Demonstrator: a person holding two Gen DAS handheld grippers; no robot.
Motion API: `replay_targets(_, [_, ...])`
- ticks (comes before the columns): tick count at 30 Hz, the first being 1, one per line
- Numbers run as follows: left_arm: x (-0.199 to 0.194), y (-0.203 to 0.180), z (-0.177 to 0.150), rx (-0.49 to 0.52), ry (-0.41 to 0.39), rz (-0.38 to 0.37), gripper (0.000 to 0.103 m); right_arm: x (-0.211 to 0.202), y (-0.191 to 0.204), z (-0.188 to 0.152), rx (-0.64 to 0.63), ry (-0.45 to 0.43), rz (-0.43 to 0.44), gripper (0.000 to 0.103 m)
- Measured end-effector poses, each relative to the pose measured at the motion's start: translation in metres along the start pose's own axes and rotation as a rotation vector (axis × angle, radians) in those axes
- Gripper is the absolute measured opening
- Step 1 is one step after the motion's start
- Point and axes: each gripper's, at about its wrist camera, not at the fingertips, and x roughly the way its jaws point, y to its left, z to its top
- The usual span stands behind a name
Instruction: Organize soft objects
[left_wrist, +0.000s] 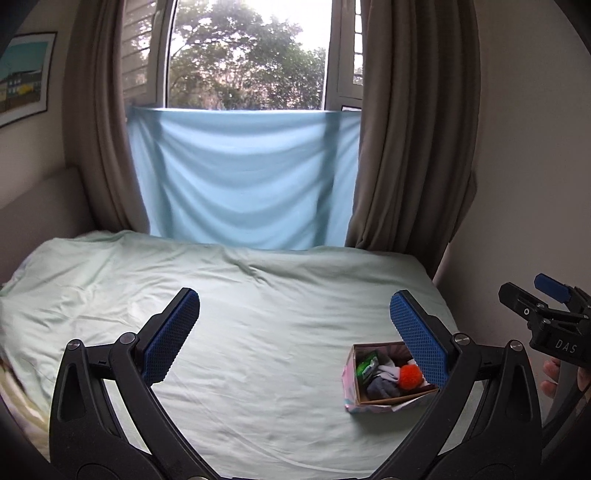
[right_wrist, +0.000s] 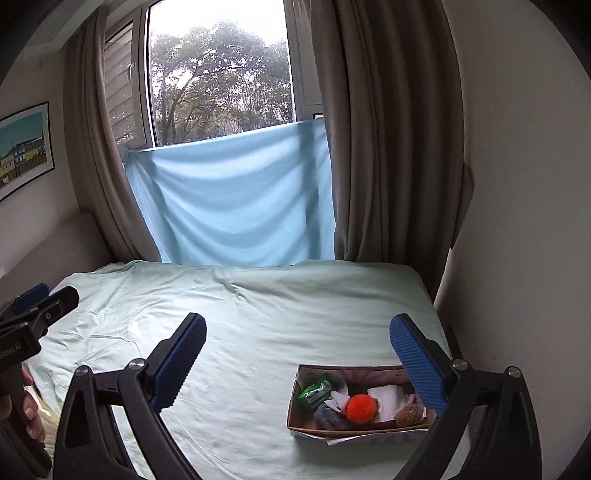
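Note:
A small open cardboard box (right_wrist: 295, 410) sits on the bed at the right, also in the left wrist view (left_wrist: 349, 384). It holds an orange pom-pom (right_wrist: 361, 408), a green packet (right_wrist: 314, 393), a grey soft item (right_wrist: 327, 417), a white folded cloth (right_wrist: 388, 400) and a small brown plush (right_wrist: 408, 415). My right gripper (right_wrist: 297, 345) is open and empty, held above the bed, its right finger over the box's right end. My left gripper (left_wrist: 295, 325) is open and empty above the bed, left of the box; it shows at the left edge of the right wrist view (right_wrist: 40, 302).
The bed (right_wrist: 258, 314) has a pale green sheet. A light blue cloth (right_wrist: 229, 203) hangs over the window sill behind it, between brown curtains (right_wrist: 388, 147). A wall (right_wrist: 517, 221) bounds the bed on the right. A framed picture (right_wrist: 24, 147) hangs on the left wall.

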Motion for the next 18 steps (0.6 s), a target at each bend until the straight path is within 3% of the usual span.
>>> replay_targets(18, [-0.004, -0.016, -0.011, 0.065, -0.012, -0.011, 0.103, -0.010, 0.006, -0.007, 0.006, -0.009, -0.071, 0.099])
